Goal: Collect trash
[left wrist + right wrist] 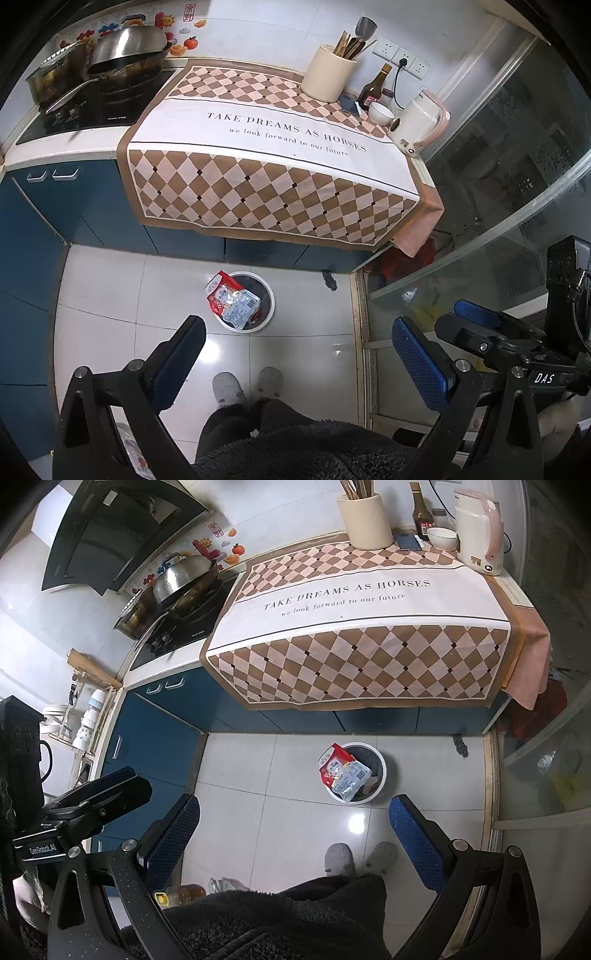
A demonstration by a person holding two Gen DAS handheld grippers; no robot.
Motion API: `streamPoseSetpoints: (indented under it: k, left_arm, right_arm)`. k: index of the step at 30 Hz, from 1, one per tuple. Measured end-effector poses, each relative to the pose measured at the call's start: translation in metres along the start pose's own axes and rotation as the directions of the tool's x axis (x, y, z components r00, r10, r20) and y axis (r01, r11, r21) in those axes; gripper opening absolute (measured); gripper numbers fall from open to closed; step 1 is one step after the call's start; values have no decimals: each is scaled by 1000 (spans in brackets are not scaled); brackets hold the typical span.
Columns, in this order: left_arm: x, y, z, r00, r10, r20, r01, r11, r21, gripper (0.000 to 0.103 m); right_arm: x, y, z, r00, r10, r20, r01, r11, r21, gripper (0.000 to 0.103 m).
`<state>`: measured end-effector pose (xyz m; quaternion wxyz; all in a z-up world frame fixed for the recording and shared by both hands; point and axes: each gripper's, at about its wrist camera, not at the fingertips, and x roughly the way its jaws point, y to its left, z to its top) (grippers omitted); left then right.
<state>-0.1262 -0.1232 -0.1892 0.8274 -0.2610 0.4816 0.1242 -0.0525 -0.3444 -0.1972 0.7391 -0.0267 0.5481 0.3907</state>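
A round white trash bin stands on the tiled floor in front of the blue cabinets. Red and clear snack wrappers lie across its left rim and stick out. My left gripper is open and empty, held high above the floor, nearer to me than the bin. My right gripper is open and empty at about the same height. The right gripper also shows at the right edge of the left wrist view, and the left gripper shows at the left edge of the right wrist view.
A counter with a checkered cloth carries a utensil jar, sauce bottle, bowl, phone and kettle. A stove with pans is on the left, a glass door on the right. My slippered feet stand below.
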Motion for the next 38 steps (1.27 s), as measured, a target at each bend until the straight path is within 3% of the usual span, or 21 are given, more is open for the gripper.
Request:
streamPoseSetpoints:
  k: [38]
  left_arm:
    - [0,8,-8,1000,-12,0,12,997,-79,103]
  right_arm:
    - [8,3,0,999,13,-45,-14,1000,-20,103]
